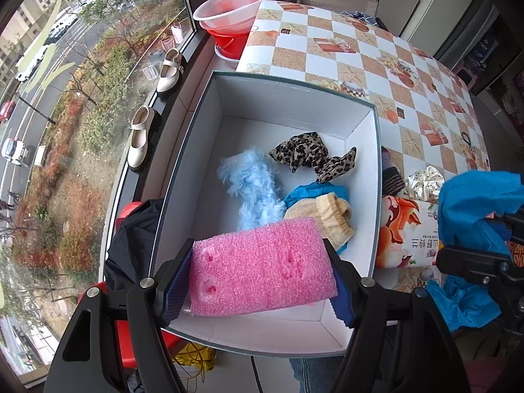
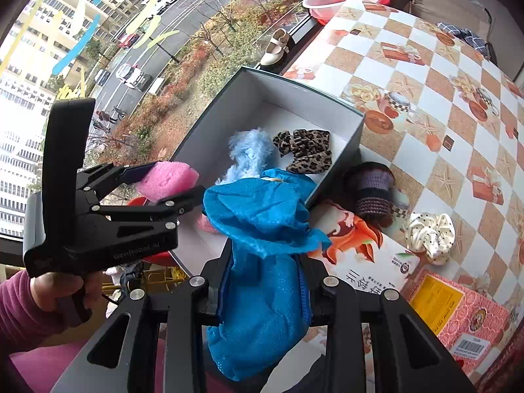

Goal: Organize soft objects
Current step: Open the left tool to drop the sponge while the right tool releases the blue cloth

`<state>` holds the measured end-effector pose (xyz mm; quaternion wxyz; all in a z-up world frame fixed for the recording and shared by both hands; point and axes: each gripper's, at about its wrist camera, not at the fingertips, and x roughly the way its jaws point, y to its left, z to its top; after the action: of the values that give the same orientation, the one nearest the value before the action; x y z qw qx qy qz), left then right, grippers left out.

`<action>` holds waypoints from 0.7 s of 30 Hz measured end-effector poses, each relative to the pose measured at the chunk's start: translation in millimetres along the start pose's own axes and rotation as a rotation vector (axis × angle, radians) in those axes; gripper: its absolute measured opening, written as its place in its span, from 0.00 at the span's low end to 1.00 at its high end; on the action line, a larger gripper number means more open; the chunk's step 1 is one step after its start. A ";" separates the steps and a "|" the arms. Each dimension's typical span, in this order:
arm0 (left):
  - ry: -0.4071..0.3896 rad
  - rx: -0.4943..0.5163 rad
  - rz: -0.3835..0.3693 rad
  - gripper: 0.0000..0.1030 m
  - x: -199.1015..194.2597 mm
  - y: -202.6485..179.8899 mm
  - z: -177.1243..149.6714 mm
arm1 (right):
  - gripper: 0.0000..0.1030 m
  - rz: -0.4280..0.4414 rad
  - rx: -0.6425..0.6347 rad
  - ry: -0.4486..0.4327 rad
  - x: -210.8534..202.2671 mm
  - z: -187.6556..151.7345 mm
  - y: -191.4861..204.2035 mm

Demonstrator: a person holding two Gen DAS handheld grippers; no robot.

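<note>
The left claw (image 1: 262, 275) is clenched on one pink foam block (image 1: 262, 268); its two blue pads press the block's short ends, and the block hangs over the near end of the open grey box (image 1: 209, 104). In the right wrist view the body of this tool shows the print "GenRobot AI", and a hand (image 2: 59, 290) in a magenta sleeve holds its handle at 8 o'clock.

The right claw (image 2: 263, 294) is clenched on one blue crinkled cloth (image 2: 262, 229), which bunches up above the fingers, over the near corner of the box.

Inside the box lie four soft things: one beige knitted piece (image 1: 327, 216) resting on a second blue cloth (image 1: 301, 193), one light blue fluffy piece (image 1: 252, 183) at the middle, and one leopard-print fabric (image 1: 311, 155) toward the far wall.

On the checked tabletop (image 2: 425, 98), at 3 o'clock from the box, lies one tissue pack (image 2: 370, 255) with an orange cartoon figure and Chinese writing that I cannot read. Touching it are one dark purple knitted piece (image 2: 373, 190) and one white dotted scrunchie (image 2: 429, 235). At 4 o'clock is one pink patterned box (image 2: 458, 321) with a yellow label and a barcode, too small to read.

Far at 12 o'clock stand stacked basins (image 1: 235, 9), and two cream shoes (image 1: 140, 140) are on the window sill.
</note>
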<state>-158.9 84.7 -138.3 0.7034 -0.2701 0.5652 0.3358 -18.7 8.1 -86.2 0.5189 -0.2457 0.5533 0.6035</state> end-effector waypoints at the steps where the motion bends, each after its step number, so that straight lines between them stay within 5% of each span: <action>1: 0.008 -0.003 0.003 0.73 2.1 1.4 -2.1 | 0.33 0.004 -0.008 0.003 2.9 3.5 3.5; 19: 0.139 -0.013 0.004 0.75 40.0 6.4 -23.0 | 0.33 0.014 -0.038 0.043 39.9 47.6 30.4; 20: 0.151 -0.016 -0.006 0.75 41.9 6.6 -22.5 | 0.35 0.016 -0.030 0.045 40.5 48.6 29.1; 21: 0.164 -0.022 -0.022 0.76 43.9 7.0 -22.1 | 0.50 0.016 -0.023 0.046 40.9 49.0 28.0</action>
<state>-171.9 79.7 -185.9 0.6553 -0.3106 0.6143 0.3110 -44.2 72.1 -97.1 0.4986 -0.2610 0.5599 0.6081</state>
